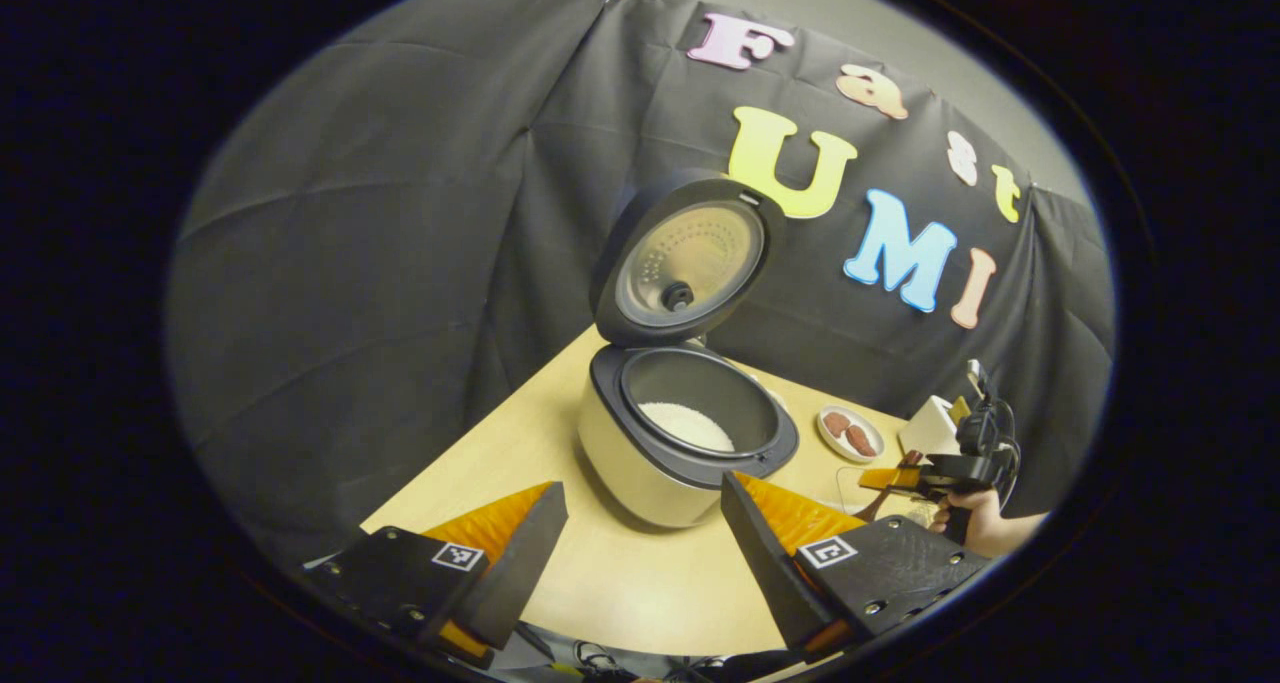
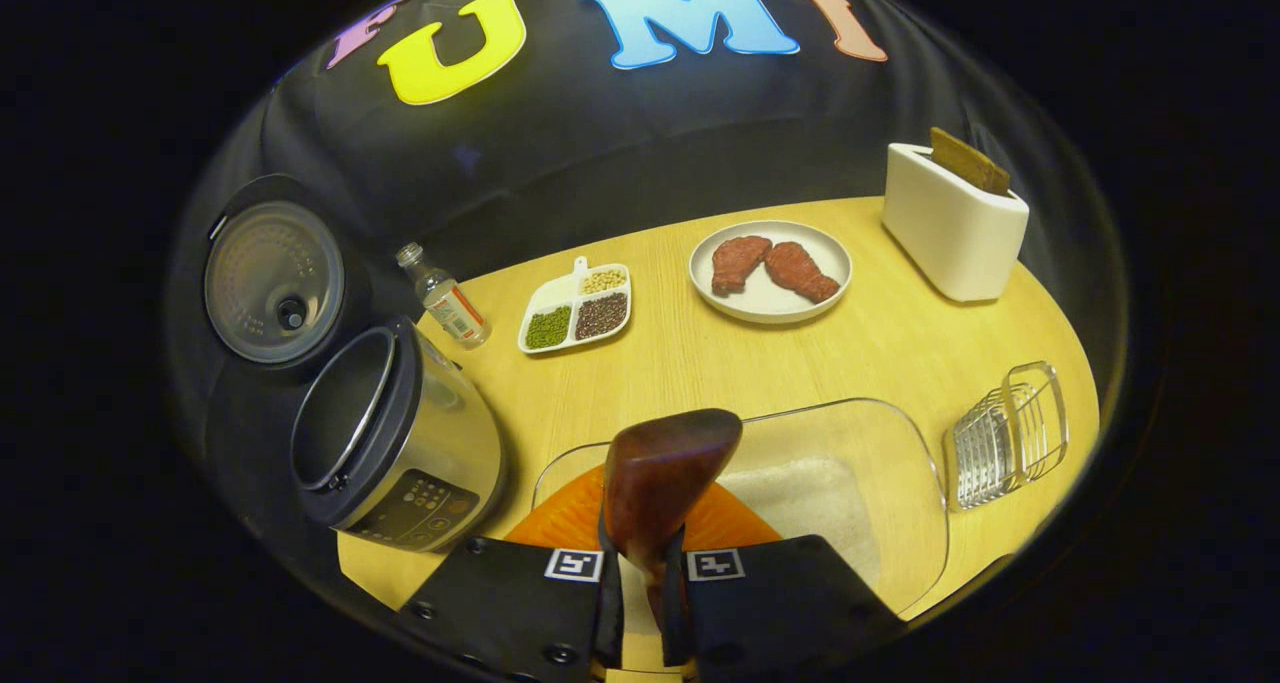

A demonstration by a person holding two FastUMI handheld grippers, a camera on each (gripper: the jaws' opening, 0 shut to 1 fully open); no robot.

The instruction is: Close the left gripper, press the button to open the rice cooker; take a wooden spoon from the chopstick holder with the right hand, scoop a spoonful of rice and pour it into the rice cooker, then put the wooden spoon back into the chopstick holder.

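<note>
The rice cooker (image 1: 665,458) stands on the wooden table with its lid (image 1: 690,263) raised and white rice in its pot. My left gripper (image 1: 642,483) hovers in front of it, open, with nothing between its fingers. In the right gripper view, my right gripper (image 2: 645,563) is shut on the handle of a dark wooden spoon (image 2: 665,473). The spoon's bowl points forward over a clear dish of rice (image 2: 840,493). The cooker (image 2: 400,443) is to the spoon's left. A clear ribbed chopstick holder (image 2: 1005,433) stands to the right. A hand holds the right gripper (image 1: 930,478) beyond the cooker.
A plate with two pieces of meat (image 2: 770,268) sits at the back middle. A white toaster with bread (image 2: 955,218) is at the back right. A divided dish of beans (image 2: 577,308) and a small bottle (image 2: 445,303) stand behind the cooker.
</note>
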